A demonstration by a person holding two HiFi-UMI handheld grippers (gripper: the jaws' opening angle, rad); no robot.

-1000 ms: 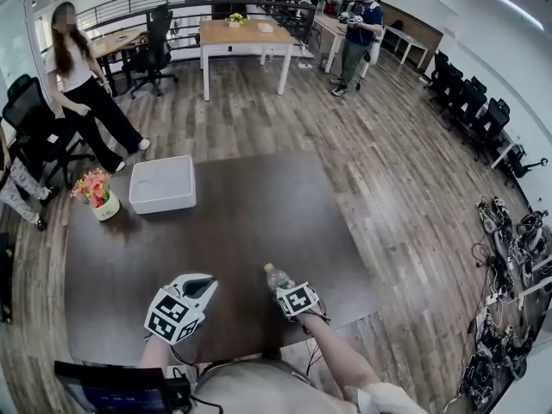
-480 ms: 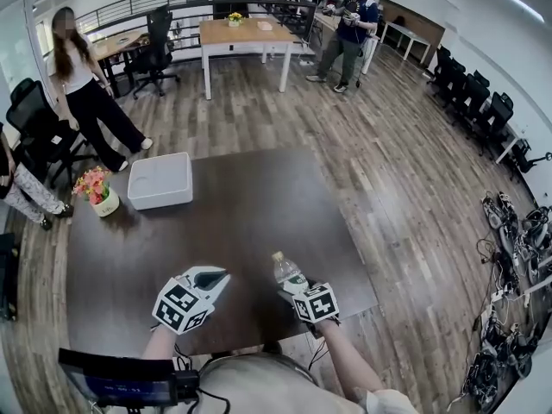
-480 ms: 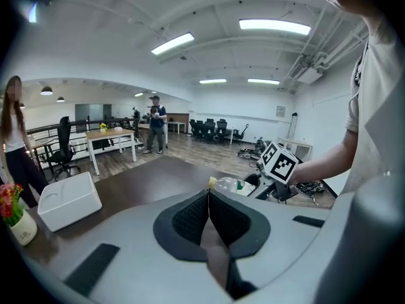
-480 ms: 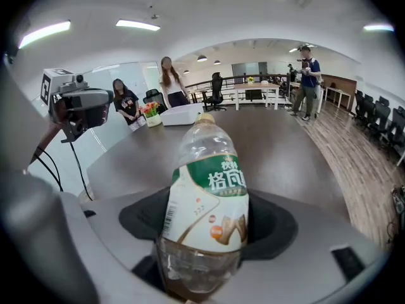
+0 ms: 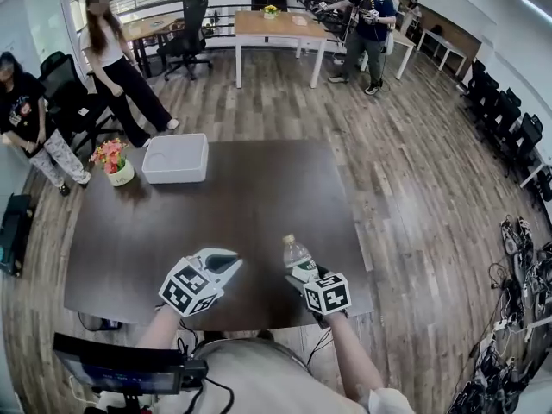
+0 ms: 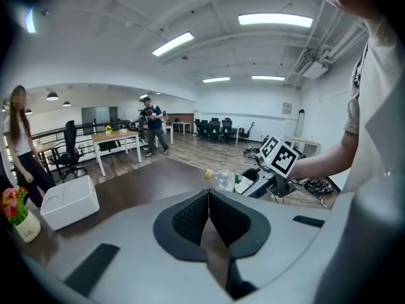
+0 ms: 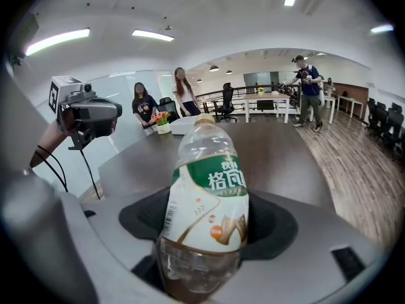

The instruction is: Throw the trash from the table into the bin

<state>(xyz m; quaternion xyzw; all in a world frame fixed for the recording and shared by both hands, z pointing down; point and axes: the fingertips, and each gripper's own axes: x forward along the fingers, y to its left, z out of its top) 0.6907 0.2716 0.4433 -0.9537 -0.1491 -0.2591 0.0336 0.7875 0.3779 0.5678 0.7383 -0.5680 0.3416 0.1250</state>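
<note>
Right claw [image 5: 307, 274]: pinching the bottle [image 5: 297, 252] low on its body. The jaws press in on the label from both sides, and the cap points up and away.
Bottle: clear plastic with a green-and-white label and a little brown liquid at the gripped end. It is held off the table [image 5: 250, 201], above the near right part of it.
Left claw [image 5: 224, 260]: jaws pressed together with nothing between them. It is level with the right claw and just to its left, over the near edge.
Just changed: the bottle was already gripped a second ago. It now sits higher and further right in the head view, and the left claw has drifted the same way. Neither grip has altered.
Bin [image 5: 172, 178]: a white box at the far left of the table, well apart from the bottle and just beside the flowers [image 5: 112, 157].
Meaning for the task: the pick-up looks done and the carry looks under way. The drop is not yet made.
Next move: probably a reach across the table to the far left, getting the bottle over the open bin before the jaws spread.
Risk: the flowers stand close to the bin, and a low or wide approach could clip them.
</note>
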